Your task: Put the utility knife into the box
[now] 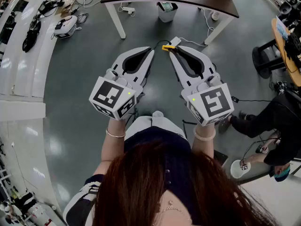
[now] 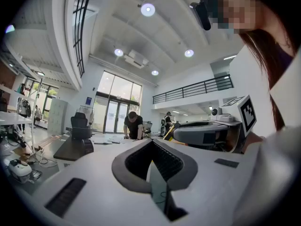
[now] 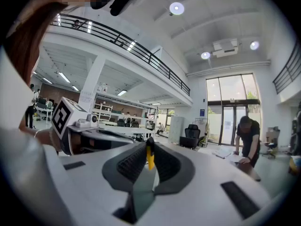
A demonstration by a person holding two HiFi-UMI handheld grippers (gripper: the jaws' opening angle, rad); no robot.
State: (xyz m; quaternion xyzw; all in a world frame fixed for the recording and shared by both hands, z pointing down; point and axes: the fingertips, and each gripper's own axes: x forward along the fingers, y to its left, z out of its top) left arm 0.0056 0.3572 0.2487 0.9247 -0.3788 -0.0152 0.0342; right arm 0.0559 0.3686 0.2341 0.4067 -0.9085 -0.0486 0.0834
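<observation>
**Knife pinched in right gripper, held over the floor**

Head view: both grippers are held up side by side over the grey floor [image 1: 84, 65], their tips angled toward each other. The right gripper [image 1: 172, 50] has a yellow knife [image 1: 167, 46] at its very tip, sticking out toward the left gripper [image 1: 151, 52], just beside it. A dark table [image 1: 188, 1] stands well beyond.

Left gripper view: the left gripper's [image 2: 151, 142] jaws are together with nothing between them. The right gripper [image 2: 202, 132] shows to the right, with a yellow bit at its tip.

Right gripper view: the right gripper's [image 3: 148, 147] jaws are closed on the knife [image 3: 149, 157], a thin yellow strip clamped upright between the ribbed pads near the front end. The left gripper [image 3: 94, 135] shows on the left.
</observation>
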